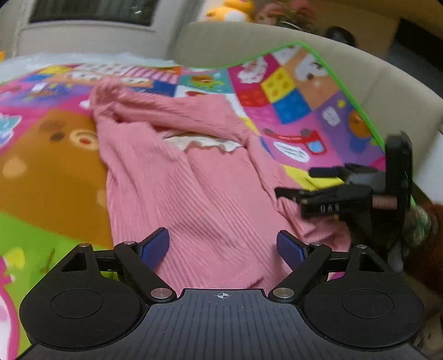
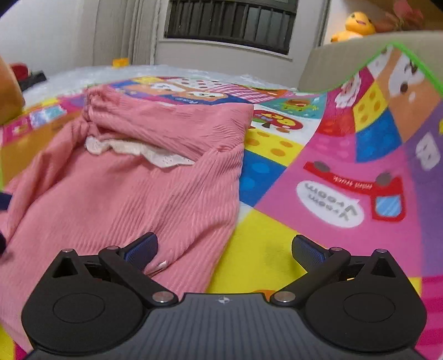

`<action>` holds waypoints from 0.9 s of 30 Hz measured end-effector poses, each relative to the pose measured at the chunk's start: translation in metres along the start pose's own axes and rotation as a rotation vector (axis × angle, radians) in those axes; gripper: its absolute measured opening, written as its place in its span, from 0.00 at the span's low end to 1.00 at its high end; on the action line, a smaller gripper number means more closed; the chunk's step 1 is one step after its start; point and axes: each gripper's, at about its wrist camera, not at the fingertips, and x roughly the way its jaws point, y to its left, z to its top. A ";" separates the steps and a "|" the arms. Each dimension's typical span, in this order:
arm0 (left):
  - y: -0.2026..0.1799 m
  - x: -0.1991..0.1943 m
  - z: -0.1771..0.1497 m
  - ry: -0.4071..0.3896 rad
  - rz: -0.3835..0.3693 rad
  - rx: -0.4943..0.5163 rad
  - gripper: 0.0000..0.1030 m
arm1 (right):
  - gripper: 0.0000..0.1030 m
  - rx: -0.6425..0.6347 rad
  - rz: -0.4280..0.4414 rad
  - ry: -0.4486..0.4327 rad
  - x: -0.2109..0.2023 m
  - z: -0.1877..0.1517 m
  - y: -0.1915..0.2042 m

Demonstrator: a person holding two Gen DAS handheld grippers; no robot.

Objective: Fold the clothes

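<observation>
Pink top (image 1: 193, 177) lies half-folded on my play mat (image 1: 49, 166). Both my left gripper (image 1: 223, 246) and right gripper (image 2: 224, 249) are spread wide, holding nothing. Ribbed fabric's loose, so pinching one layer could drag the fold apart.

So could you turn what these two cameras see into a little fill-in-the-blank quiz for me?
1. The garment lying on the play mat is ____ in colour.
2. The lace trim at its collar is ____.
3. The left gripper has its jaws ____, with nothing between them.
4. The plush toy in the background is ____.

Missing words: pink; white; open; yellow
</observation>
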 end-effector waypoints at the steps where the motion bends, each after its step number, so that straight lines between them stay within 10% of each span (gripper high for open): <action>1: 0.001 -0.002 0.006 0.011 -0.015 0.005 0.88 | 1.00 -0.006 0.027 0.009 -0.002 0.005 -0.003; 9: 0.028 0.002 0.077 -0.108 -0.071 0.002 0.90 | 1.00 0.034 -0.040 -0.076 0.012 0.065 -0.039; 16: 0.067 0.076 0.074 0.042 -0.044 -0.093 0.84 | 1.00 -0.036 -0.026 0.063 0.079 0.061 -0.038; 21: 0.063 0.042 0.106 -0.046 -0.120 -0.056 0.85 | 1.00 -0.067 -0.006 0.011 0.066 0.086 -0.047; 24: 0.070 0.028 0.137 -0.184 -0.055 -0.032 0.85 | 1.00 -0.095 -0.055 -0.088 0.068 0.110 -0.044; 27: 0.089 0.055 0.143 -0.144 0.082 -0.038 0.79 | 1.00 -0.056 -0.108 -0.145 0.090 0.131 -0.044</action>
